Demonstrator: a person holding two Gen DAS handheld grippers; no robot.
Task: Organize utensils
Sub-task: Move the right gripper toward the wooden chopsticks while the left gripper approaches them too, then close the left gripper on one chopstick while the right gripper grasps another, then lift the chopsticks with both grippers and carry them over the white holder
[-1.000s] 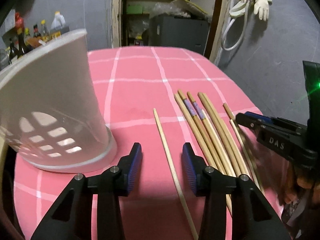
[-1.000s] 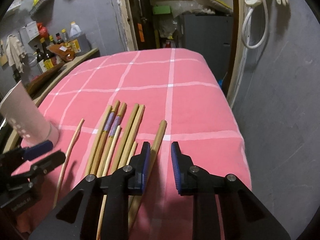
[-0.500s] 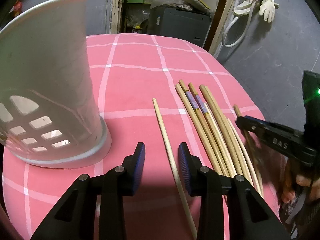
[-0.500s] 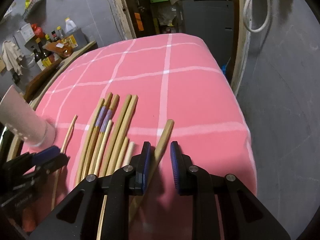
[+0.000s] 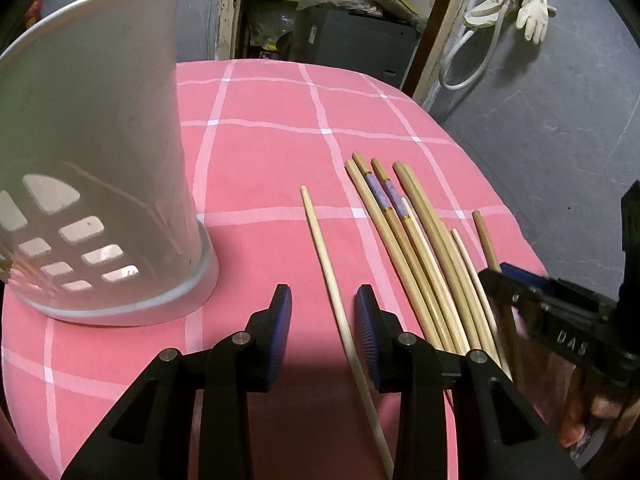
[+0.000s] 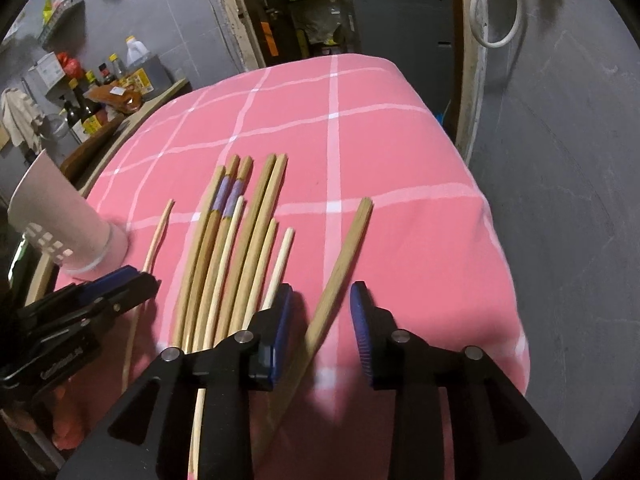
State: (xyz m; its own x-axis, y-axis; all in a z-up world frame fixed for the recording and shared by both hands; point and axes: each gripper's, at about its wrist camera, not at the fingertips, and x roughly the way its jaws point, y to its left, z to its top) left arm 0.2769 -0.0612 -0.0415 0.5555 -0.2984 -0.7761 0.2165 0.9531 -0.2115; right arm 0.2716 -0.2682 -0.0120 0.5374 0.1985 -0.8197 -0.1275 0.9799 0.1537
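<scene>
The left gripper (image 5: 323, 312) stands released astride a pale single chopstick (image 5: 326, 264) beside the white holder (image 5: 100, 184), while the right gripper (image 6: 320, 320) — jaws just widened, pads clear — straddles a darker chopstick (image 6: 340, 260) lying apart from the bundle (image 6: 236, 248) on the pink cloth (image 6: 400, 152).

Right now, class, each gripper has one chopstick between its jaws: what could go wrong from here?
1. The right gripper has just been opening; its brown chopstick lies loose and slanted between the jaws, so closing may pinch it crookedly.
2. The left gripper straddles the pale chopstick off-centre, near one pad; it could roll away.
3. The bundle of chopsticks lies close beside both; a jaw could scatter it.
</scene>
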